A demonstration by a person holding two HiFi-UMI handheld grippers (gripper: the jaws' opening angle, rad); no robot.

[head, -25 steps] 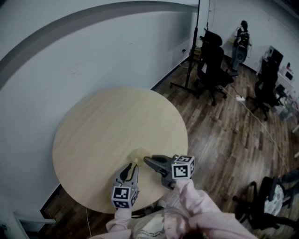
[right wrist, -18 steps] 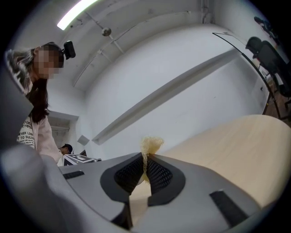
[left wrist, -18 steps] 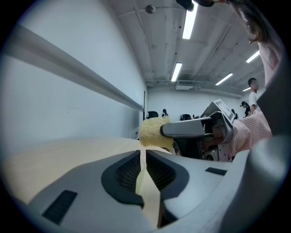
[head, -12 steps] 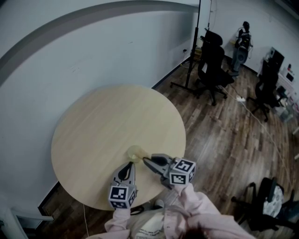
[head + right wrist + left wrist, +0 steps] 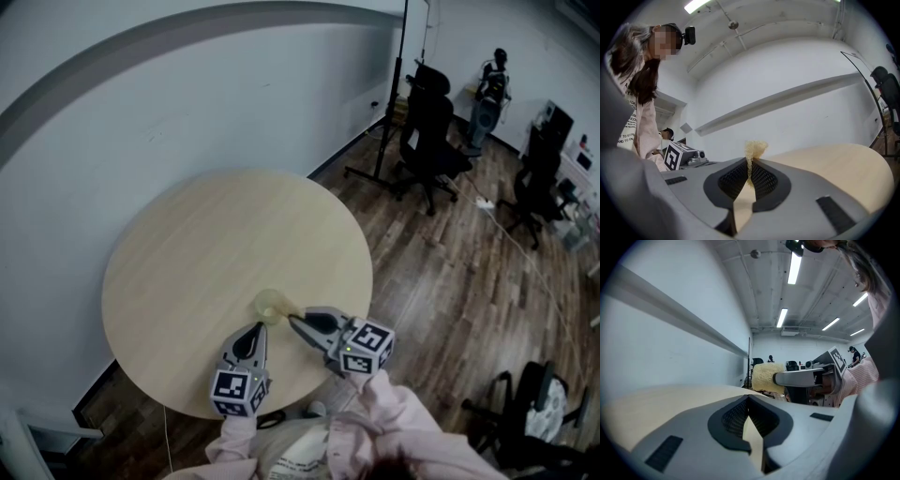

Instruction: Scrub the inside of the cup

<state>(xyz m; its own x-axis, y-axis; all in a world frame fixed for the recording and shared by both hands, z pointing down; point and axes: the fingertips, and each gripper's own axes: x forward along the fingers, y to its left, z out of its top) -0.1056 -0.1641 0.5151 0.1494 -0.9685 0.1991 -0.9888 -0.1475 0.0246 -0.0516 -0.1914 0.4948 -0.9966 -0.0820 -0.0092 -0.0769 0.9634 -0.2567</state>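
Note:
A pale yellow sponge (image 5: 271,305) hangs just above the round wooden table (image 5: 187,262), near its front edge. My right gripper (image 5: 292,321) is shut on it; in the right gripper view the sponge (image 5: 755,149) is squeezed thin between the pads and puffs out past the tips. My left gripper (image 5: 251,337) lies just left of it, jaws shut with nothing between them (image 5: 748,399). In the left gripper view the sponge (image 5: 768,377) and the right gripper (image 5: 797,378) sit close ahead to the right. No cup shows in any view.
A white wall curves close behind the table. Right of the table is wood floor with a light stand (image 5: 394,103), black office chairs (image 5: 427,131) and a person standing far off (image 5: 492,84). Another chair (image 5: 525,412) stands at the lower right.
The left gripper's jaws have closed and it has drawn back a little toward me. The right gripper with the sponge has stayed almost still.

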